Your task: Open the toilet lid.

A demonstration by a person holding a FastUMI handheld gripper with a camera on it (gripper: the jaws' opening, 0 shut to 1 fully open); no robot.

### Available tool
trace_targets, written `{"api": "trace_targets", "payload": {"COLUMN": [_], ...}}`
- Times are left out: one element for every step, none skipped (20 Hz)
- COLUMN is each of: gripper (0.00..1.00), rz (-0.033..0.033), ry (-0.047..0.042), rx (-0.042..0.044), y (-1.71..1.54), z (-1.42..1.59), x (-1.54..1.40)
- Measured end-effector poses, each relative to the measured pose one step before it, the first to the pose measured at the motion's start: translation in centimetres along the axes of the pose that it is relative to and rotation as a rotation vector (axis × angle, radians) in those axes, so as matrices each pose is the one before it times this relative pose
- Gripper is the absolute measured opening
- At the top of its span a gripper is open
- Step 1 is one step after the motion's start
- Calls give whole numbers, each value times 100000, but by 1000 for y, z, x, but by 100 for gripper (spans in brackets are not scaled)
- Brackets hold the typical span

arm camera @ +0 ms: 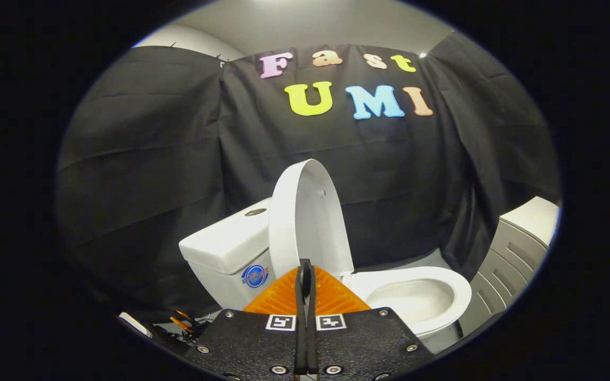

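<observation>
Lid up, fingers closed on nothing.
We see the toilet lid [307,217] standing raised against the tank [228,243], just beyond our gripper [305,275], whose fingers are pressed together. We judge it stiff, light, slippery plastic, best taken at its free rim.

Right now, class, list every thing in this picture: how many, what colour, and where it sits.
White ceramic toilet bowl: one, white, just beyond the fingers, seat down.
White oval toilet lid: one, white, raised upright against the tank, right behind the fingertips.
White toilet tank: one, white, behind the lid, a round button on top.
Grey slatted cabinet: one, grey with a white top, beside the bowl.
Black cloth wall: one, black, behind everything.
Gripper: one, fingers closed together ahead of the lid, holding nothing.
</observation>
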State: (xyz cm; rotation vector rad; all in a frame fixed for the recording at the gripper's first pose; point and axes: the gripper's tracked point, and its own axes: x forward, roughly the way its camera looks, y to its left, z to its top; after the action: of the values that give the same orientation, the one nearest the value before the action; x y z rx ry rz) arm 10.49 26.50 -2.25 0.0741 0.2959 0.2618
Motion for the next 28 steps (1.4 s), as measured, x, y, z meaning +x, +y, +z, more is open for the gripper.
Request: {"api": "trace_targets", "payload": {"gripper": [0, 0, 0, 0, 0, 0, 0, 0, 0, 0, 0, 0, 0, 0, 0, 0, 0, 0, 0, 0, 1, 3, 4, 8, 11, 17, 21, 26], "rz": [503, 682, 778, 344, 11, 202, 572, 738, -873, -491, -692, -298, -404, -86, -252, 132, -74, 287, 383, 840, 829, 1343, 2046, 2607, 2402, 1421, 3, -342], "ry": [226, -19, 120, 44, -70, 265, 0, 85, -133, 389, -242, 537, -265, 142, -896, -636, -529, 286, 96, 592, 85, 267, 11, 235, -142, 1623, 2657, 1558], "rx": [-1301, -743, -682, -1287, -1779, -1666, -931, -319, -702, -2182, -2066, -2340, -1410, -759, 204, 863, 330, 279, -250, -18, 247, 490, 1002, 1255, 1117, 1023, 72, -316], "y": [-90, 166, 79, -19, -147, -4, 4, 159, -125, -56, -88, -119, -173, -143, -206, 146, 79, 198, 43, 55, 102, 166, 312, 287, 259, 376, -67, -301], "z": [2, -79, -44, 78, 83, -245, 13, -5, 141, -699, -43, -206, 26, -9, 73, 34, 152, -39, 42, -178, 14, -36, 148, -117, 103, -513, -595, -236], "x": [29, 18, 56, -50, 8, -10, 15, 54, -37, 121, -190, 134, -22, -17, 0, 121, 114, 143, 54, 28, -20, -126, -147, 293, 141, -7, -226, -369]}}
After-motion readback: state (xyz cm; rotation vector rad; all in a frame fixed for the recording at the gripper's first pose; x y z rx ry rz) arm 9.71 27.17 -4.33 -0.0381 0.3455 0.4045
